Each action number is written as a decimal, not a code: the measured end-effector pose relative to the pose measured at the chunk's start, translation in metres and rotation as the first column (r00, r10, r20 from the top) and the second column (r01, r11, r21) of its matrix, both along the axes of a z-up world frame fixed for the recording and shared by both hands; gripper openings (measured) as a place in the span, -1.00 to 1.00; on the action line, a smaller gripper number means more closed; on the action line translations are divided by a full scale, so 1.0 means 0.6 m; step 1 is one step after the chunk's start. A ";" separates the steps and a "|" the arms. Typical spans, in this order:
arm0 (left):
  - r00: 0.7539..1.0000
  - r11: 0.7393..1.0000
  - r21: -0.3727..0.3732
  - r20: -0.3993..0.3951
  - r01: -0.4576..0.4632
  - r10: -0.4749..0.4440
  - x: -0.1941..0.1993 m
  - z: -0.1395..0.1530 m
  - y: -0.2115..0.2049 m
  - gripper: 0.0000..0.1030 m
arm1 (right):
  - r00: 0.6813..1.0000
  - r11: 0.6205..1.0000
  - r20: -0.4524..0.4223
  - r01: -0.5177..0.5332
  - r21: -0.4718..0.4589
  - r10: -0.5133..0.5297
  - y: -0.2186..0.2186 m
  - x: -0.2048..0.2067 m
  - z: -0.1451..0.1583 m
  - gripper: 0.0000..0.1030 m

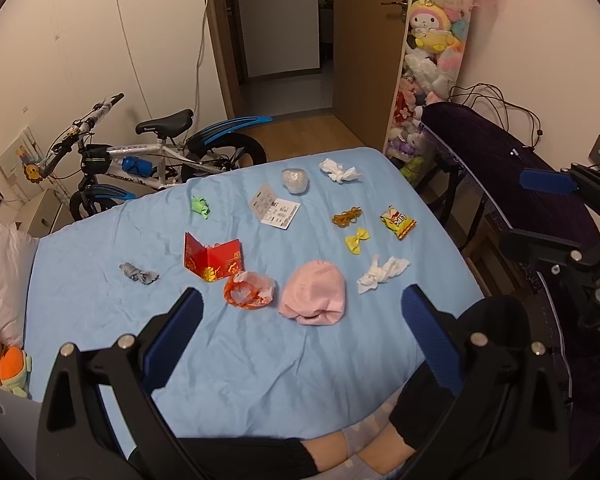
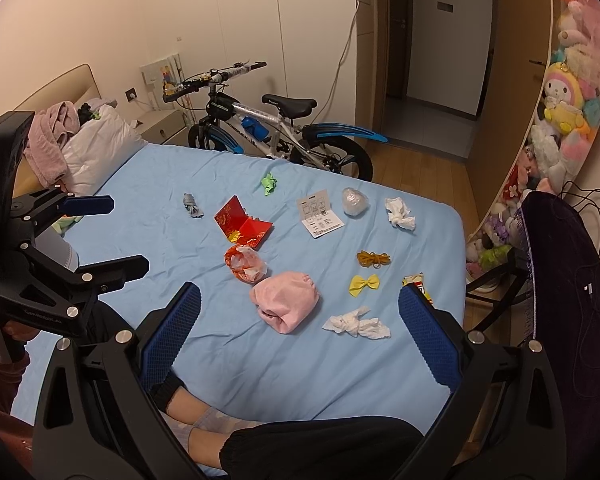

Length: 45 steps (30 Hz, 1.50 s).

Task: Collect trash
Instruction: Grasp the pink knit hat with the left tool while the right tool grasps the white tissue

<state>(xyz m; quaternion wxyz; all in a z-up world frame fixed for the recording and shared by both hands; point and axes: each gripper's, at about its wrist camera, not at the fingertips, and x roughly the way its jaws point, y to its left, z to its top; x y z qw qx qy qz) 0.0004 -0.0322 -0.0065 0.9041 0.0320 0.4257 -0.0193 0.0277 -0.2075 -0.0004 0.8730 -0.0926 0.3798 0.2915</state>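
Nothing appears collected: crumpled tissues (image 2: 358,323), a snack wrapper (image 1: 397,221) and other scraps lie scattered on the blue bedsheet (image 1: 260,360). Left gripper (image 1: 304,308) and right gripper (image 2: 300,304) are held wide apart, empty.

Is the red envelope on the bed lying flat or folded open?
Folded open: the red envelope has one panel propped up, the other lying on the sheet.

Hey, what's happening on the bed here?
A person sitting on the blue bed holds a gripper in each hand, and both the left gripper and right gripper are open and empty above the sheet. Trash lies scattered and untouched: two tissues, an orange wrapper, a snack bag and a red envelope, alongside a pink hat. Nothing has been picked up.
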 end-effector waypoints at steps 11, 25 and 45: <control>1.000 1.000 0.004 -0.001 0.002 -0.002 0.000 0.001 -0.007 0.93 | 1.000 1.000 0.000 0.001 0.001 -0.001 -0.003 -0.001 0.000 0.86; 1.000 1.000 0.003 -0.004 0.003 -0.003 0.001 0.000 -0.010 0.93 | 1.000 1.000 -0.001 0.005 0.001 -0.005 -0.012 0.000 -0.004 0.86; 0.979 0.999 -0.033 -0.204 0.013 -0.020 0.137 -0.223 -0.025 0.93 | 0.974 0.986 -0.153 0.167 -0.019 -0.168 -0.038 0.144 -0.228 0.86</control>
